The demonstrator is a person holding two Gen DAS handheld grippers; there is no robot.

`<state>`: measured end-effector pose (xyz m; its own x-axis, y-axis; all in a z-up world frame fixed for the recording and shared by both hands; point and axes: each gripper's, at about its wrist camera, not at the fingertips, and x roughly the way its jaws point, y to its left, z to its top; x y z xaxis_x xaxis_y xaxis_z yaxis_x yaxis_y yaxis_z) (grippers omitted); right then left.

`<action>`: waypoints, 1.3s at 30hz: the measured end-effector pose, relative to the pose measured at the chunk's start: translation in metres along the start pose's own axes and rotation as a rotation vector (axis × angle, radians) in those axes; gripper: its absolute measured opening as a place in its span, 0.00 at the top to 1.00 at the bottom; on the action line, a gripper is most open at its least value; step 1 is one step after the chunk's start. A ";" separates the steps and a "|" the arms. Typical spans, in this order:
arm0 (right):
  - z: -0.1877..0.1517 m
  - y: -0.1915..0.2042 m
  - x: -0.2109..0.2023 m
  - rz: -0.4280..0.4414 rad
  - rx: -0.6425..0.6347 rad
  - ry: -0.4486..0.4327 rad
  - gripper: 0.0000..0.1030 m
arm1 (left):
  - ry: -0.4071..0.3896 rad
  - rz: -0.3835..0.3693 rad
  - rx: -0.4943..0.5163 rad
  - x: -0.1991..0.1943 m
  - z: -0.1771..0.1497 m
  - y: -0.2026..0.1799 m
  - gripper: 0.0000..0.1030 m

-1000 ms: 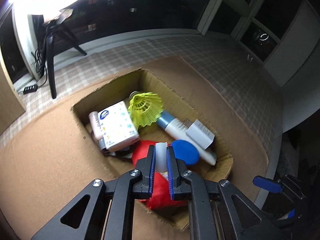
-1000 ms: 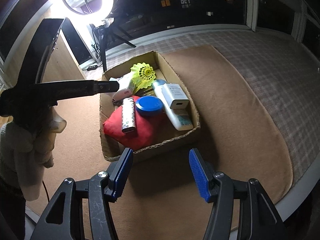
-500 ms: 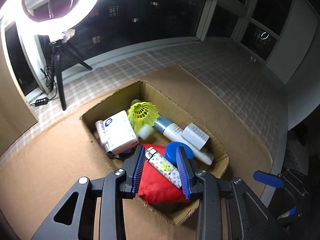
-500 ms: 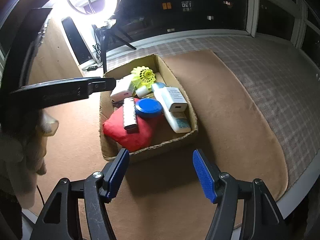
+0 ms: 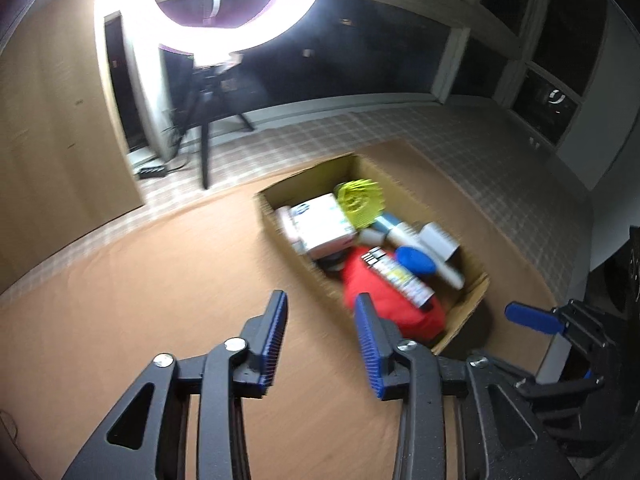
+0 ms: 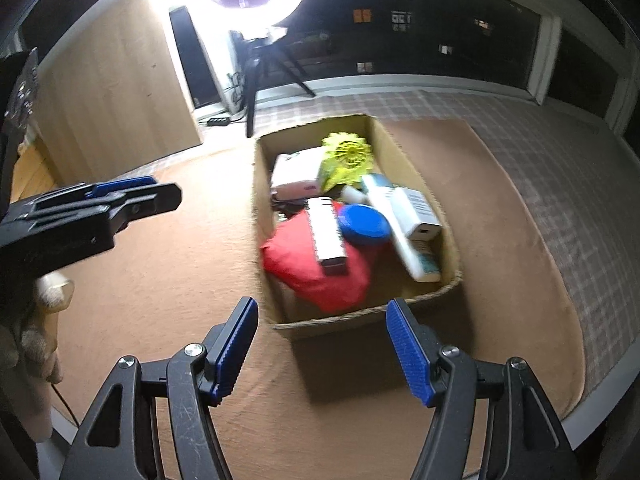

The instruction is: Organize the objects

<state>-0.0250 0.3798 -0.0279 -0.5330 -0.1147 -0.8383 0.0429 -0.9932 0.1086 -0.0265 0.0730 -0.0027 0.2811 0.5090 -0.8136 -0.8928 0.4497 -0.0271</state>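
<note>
My left gripper [image 5: 320, 340] hangs over bare tan mat, its blue pads opening with nothing between them; my right gripper [image 6: 322, 346] stands apart and empty too. The brown cardboard box [image 6: 416, 168] sits at twelve o'clock from my right tool. A patterned white tube [image 6: 326, 236] lies atop the red cloth pouch [image 6: 304, 268], beside the round blue lid [image 6: 364, 224], probably laid there because the box is crowded.

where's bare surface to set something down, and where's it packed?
Free: the brown mat left of the box, between it and the left gripper, and the strip right of the box up to the plaid cloth. Under the right gripper the mat is bare too. Packed: inside the box, red pouch, tubes, blue lid, shuttlecock overlap.
</note>
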 end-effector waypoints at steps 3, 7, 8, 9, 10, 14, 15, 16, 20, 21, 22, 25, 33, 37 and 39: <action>0.002 0.017 0.005 0.012 -0.026 0.004 0.39 | -0.008 0.030 -0.024 -0.012 -0.012 0.017 0.54; 0.006 0.042 0.011 0.032 -0.063 0.007 0.39 | -0.012 0.064 -0.066 -0.028 -0.030 0.042 0.53; 0.007 0.049 0.013 0.037 -0.072 0.008 0.39 | -0.011 0.070 -0.073 -0.032 -0.035 0.047 0.53; 0.007 0.055 0.014 0.041 -0.082 0.008 0.39 | -0.009 0.077 -0.079 -0.035 -0.039 0.052 0.52; 0.007 0.062 0.016 0.044 -0.093 0.007 0.39 | -0.010 0.089 -0.088 -0.040 -0.044 0.058 0.51; 0.005 0.088 0.021 0.057 -0.126 0.010 0.38 | -0.014 0.125 -0.120 -0.054 -0.061 0.078 0.42; 0.005 0.093 0.023 0.061 -0.133 0.011 0.38 | -0.014 0.136 -0.130 -0.059 -0.066 0.085 0.41; 0.004 0.100 0.025 0.065 -0.140 0.012 0.38 | -0.014 0.144 -0.138 -0.062 -0.070 0.090 0.41; 0.000 0.122 0.030 0.073 -0.161 0.018 0.38 | -0.011 0.170 -0.173 -0.072 -0.086 0.111 0.39; 0.000 0.127 0.031 0.072 -0.166 0.017 0.38 | -0.008 0.176 -0.185 -0.075 -0.090 0.118 0.39; -0.001 0.132 0.031 0.070 -0.170 0.017 0.38 | -0.007 0.179 -0.191 -0.077 -0.093 0.122 0.39; -0.001 0.145 0.032 0.062 -0.180 0.008 0.38 | -0.004 0.192 -0.213 -0.082 -0.103 0.134 0.39; -0.008 0.170 0.031 0.044 -0.190 -0.012 0.38 | 0.000 0.233 -0.267 -0.095 -0.129 0.164 0.33; -0.010 0.180 0.032 0.037 -0.193 -0.013 0.38 | 0.009 0.262 -0.282 -0.098 -0.140 0.175 0.33; -0.011 0.186 0.032 0.031 -0.198 -0.016 0.38 | 0.011 0.271 -0.295 -0.101 -0.146 0.180 0.30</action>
<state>-0.0245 0.1911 -0.0401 -0.5423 -0.1466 -0.8273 0.2239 -0.9743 0.0258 -0.2675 -0.0046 -0.0100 0.0192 0.5712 -0.8206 -0.9973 0.0695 0.0250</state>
